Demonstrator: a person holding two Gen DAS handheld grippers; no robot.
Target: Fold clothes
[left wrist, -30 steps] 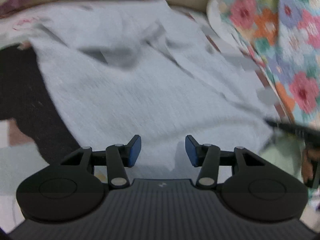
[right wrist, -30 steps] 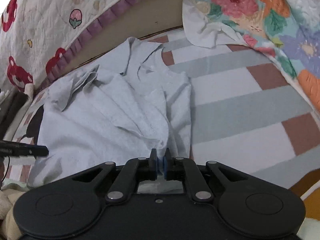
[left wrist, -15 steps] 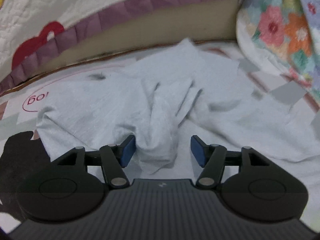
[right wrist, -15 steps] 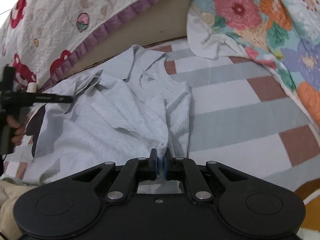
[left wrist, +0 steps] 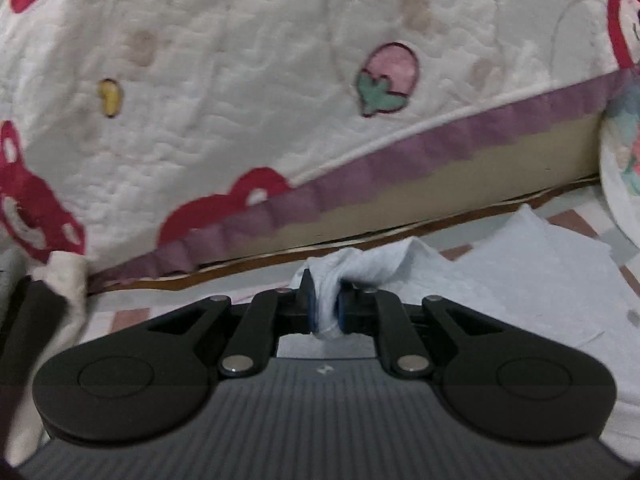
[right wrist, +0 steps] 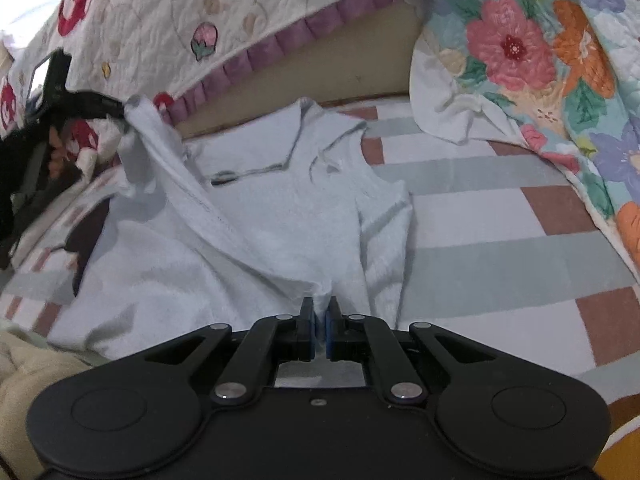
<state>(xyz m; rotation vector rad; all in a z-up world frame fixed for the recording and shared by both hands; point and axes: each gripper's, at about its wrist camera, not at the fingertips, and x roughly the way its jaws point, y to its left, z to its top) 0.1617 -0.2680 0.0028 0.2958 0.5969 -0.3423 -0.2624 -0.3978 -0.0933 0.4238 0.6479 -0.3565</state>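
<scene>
- A pale blue shirt (right wrist: 280, 216) lies crumpled on the striped sheet (right wrist: 500, 232), collar toward the strawberry quilt (right wrist: 168, 20).
- The left gripper (left wrist: 325, 312) is closing on a bunched fold, lifted near the quilt; the bunch may slip or drag extra layers.
- The right gripper (right wrist: 320, 330) pinches the hem, away from the quilt; pulling apart could twist the shirt.
- Which part the left one holds, possibly a sleeve, is unclear.

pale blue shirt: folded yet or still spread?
Mostly spread: the pale blue shirt lies open, collar visible, with one corner lifted by the left tool.
</scene>
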